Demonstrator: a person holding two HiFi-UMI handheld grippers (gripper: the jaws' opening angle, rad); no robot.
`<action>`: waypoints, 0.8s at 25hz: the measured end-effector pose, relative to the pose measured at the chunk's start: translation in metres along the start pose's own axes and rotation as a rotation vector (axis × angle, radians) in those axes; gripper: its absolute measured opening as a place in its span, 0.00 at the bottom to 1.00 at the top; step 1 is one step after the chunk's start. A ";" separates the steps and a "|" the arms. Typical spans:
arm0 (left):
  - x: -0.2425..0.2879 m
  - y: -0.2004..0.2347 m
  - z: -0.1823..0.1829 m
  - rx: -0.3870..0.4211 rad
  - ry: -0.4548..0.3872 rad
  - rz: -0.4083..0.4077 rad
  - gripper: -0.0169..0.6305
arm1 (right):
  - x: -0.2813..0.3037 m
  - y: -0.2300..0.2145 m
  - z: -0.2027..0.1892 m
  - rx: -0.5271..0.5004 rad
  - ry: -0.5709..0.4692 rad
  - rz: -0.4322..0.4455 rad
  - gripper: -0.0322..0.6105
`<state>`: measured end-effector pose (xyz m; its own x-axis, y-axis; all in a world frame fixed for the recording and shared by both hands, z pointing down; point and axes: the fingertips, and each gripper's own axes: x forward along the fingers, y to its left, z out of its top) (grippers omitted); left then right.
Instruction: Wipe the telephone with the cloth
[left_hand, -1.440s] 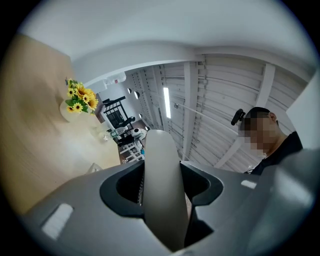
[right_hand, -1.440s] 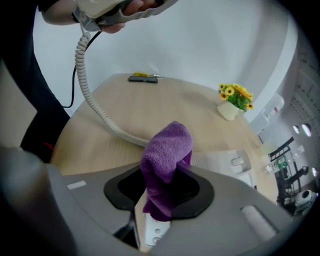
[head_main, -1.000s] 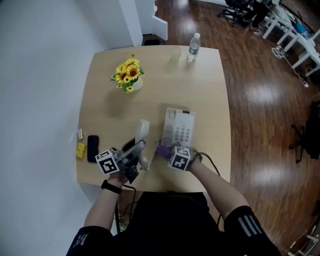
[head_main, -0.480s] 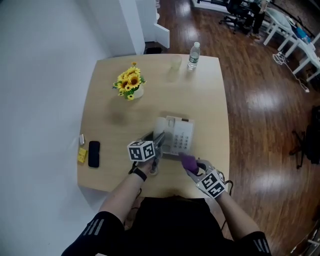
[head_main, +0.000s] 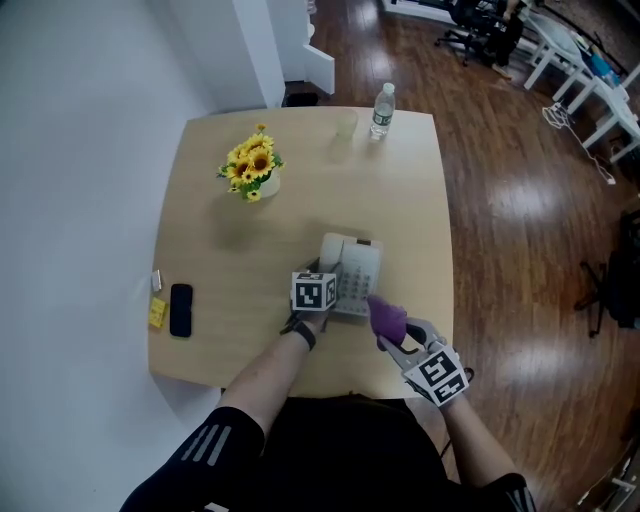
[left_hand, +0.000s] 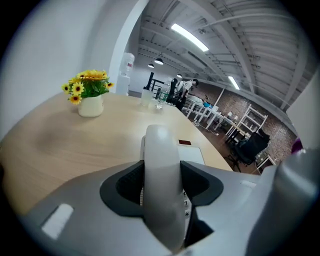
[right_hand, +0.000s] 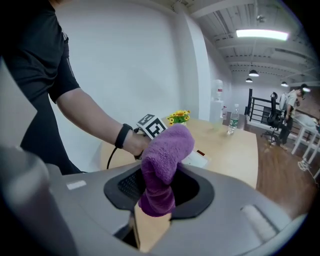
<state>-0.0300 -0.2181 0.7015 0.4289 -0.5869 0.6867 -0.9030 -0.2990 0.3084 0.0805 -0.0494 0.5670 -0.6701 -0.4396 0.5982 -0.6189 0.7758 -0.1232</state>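
- Head view: the mid-table telephone (head_main: 358, 278) is being flanked by the left gripper (head_main: 322, 272) at 9 o'clock and the right gripper (head_main: 398, 336) at 5 o'clock.
- Left gripper view: the handset (left_hand: 161, 170) is being clamped between the jaws.
- Right gripper view: the purple cloth (right_hand: 164, 165) is being pinched between the jaws.

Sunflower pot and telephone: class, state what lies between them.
Only bare light wooden tabletop, in the head view, between the white pot of yellow sunflowers and the white push-button telephone.

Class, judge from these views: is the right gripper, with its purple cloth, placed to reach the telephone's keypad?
Probably yes. The right gripper holds the cloth close beside the telephone, nothing between them. The left gripper grips the handset over the phone's left side, leaving the keypad mostly uncovered.
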 end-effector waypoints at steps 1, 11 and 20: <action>0.003 0.001 -0.001 0.001 0.011 0.017 0.35 | 0.000 0.001 0.000 -0.002 0.003 0.006 0.26; 0.016 0.000 -0.002 0.033 0.038 0.073 0.36 | 0.000 0.012 0.002 -0.004 -0.004 0.029 0.26; 0.019 -0.004 -0.010 -0.004 0.069 0.008 0.36 | 0.004 0.023 0.003 0.007 -0.011 0.031 0.26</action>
<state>-0.0189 -0.2205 0.7201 0.4192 -0.5363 0.7326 -0.9065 -0.2917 0.3052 0.0622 -0.0345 0.5638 -0.6932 -0.4207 0.5852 -0.6010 0.7856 -0.1471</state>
